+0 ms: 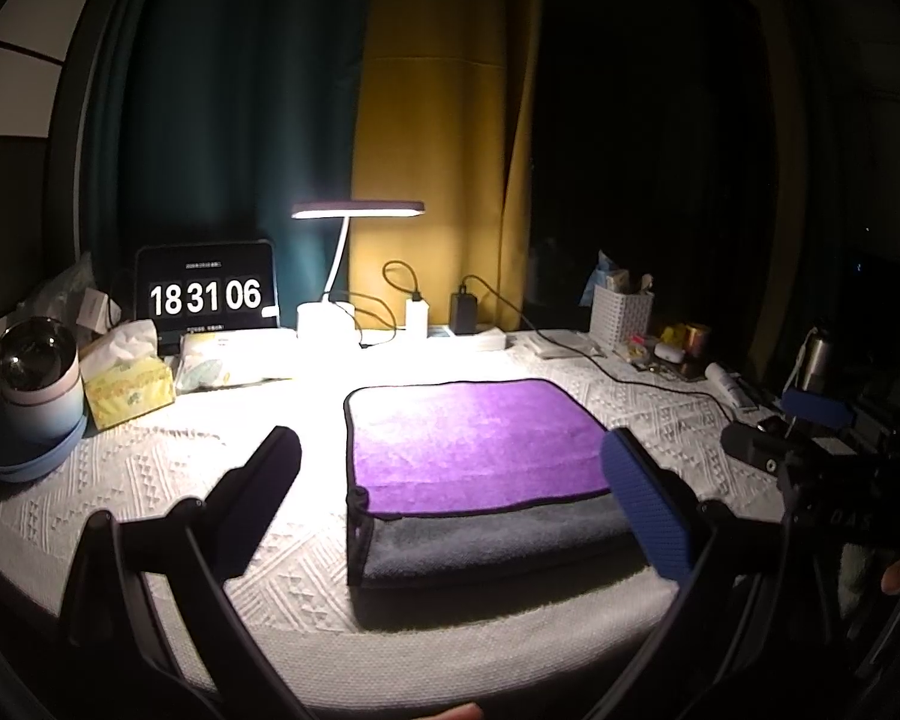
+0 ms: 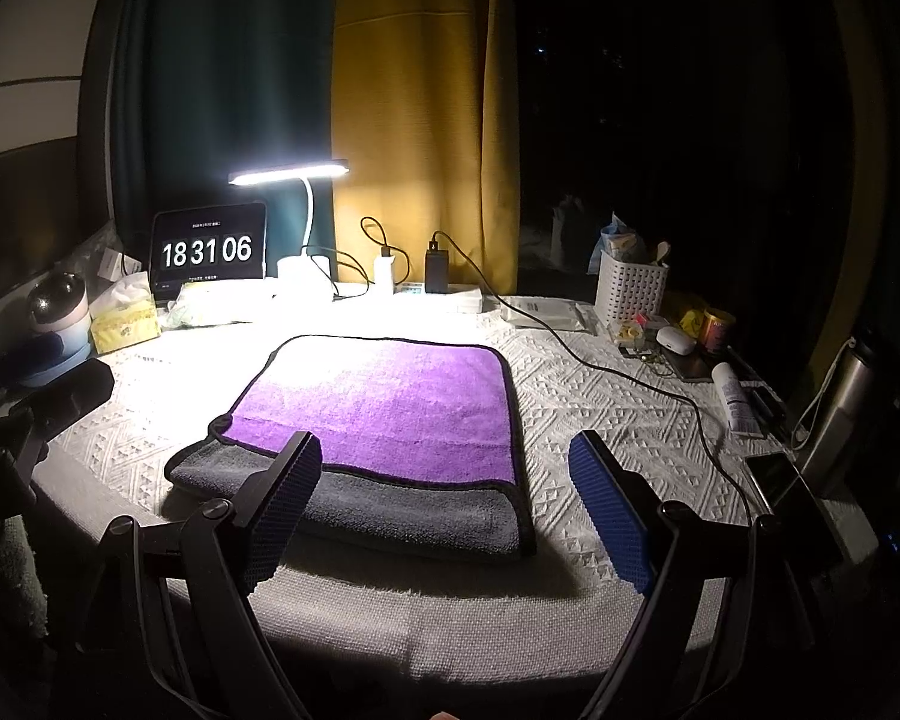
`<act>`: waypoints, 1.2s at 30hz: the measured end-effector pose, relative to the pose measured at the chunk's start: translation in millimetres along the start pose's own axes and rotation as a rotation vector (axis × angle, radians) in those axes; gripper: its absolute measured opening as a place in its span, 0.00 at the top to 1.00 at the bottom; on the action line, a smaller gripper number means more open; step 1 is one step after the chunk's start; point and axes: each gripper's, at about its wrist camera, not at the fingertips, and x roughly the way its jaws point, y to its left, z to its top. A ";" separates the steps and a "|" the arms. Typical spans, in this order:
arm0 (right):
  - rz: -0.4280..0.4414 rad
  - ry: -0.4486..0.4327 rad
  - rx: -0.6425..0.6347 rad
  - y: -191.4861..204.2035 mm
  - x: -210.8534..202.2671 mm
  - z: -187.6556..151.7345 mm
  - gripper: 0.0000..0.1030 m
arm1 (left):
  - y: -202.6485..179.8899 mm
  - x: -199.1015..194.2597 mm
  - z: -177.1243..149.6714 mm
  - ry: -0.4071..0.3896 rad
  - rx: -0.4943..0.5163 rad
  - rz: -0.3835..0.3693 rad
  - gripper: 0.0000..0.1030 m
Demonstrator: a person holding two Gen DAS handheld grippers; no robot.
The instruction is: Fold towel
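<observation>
A purple towel (image 1: 474, 438) with a grey underside and black trim lies folded flat on the white patterned tablecloth (image 1: 168, 468). The purple layer covers most of it and a grey strip shows along the near edge. It also shows in the right wrist view (image 2: 384, 408). My left gripper (image 1: 450, 498) is open and empty, held just above the towel's near edge. My right gripper (image 2: 450, 498) is open and empty, over the towel's near right corner. The right gripper's body shows at the right of the left wrist view (image 1: 810, 456).
At the back stand a lit desk lamp (image 1: 354, 210), a tablet clock (image 1: 205, 294), chargers with cables (image 1: 465, 312) and a white basket (image 1: 621, 315). A tissue pack (image 1: 127, 384) and a mug (image 1: 39, 378) sit at the left. Bottles and small items (image 2: 732, 396) crowd the right.
</observation>
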 end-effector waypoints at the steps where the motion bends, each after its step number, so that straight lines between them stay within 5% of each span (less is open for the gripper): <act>1: 0.000 -0.001 0.000 -0.1 -0.2 -0.2 0.16 | 0.6 0.0 -0.1 0.001 0.000 -0.001 0.02; 36: 0.009 0.002 0.007 3.9 3.9 -4.2 0.16 | 1.0 -1.6 -0.6 0.001 -0.008 -0.015 0.02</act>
